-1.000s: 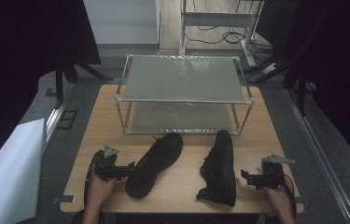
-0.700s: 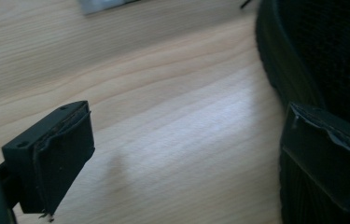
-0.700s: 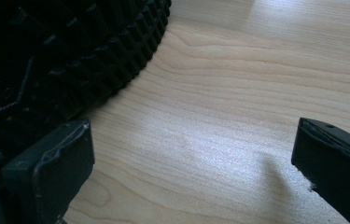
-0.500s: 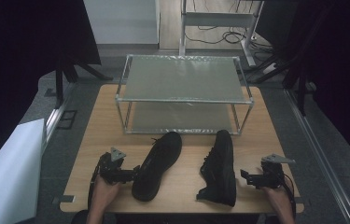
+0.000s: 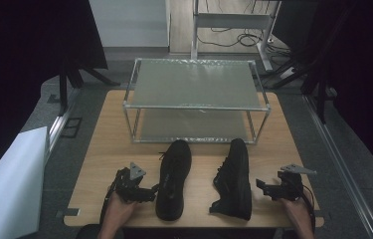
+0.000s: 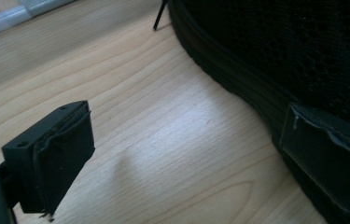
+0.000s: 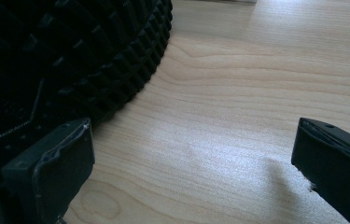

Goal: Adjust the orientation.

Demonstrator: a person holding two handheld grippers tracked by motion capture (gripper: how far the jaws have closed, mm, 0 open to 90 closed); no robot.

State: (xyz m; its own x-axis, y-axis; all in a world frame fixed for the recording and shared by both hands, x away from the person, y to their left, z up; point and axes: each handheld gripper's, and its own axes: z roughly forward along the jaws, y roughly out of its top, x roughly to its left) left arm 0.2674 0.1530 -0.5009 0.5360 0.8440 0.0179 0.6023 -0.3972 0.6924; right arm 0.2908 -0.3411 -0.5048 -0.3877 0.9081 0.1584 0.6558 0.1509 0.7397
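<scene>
Left gripper view puts my left gripper (image 6: 186, 154) wide open with nothing held: one pad (image 6: 65, 149) sits over bare wood, the other (image 6: 324, 163) lies right against the sole edge of the left shoe (image 6: 303, 56). To take it well, I judge I should slide forward so the sidewall and collar come between the jaws, not just the rubber rim, then squeeze near the heel, where the shoe is stiffest.

My right gripper (image 7: 193, 163) is equally spread and empty; its near pad (image 7: 53, 163) is just beside the treaded sole of the right shoe (image 7: 70, 56), which lies tipped on its side. I would approach from the upper, since the tread offers nothing to pinch.

From the high view, both shoes rest on the wooden table (image 5: 104, 149), toes toward the two-tier metal rack (image 5: 196, 107) behind them. Lifting level should clear its front rail.
</scene>
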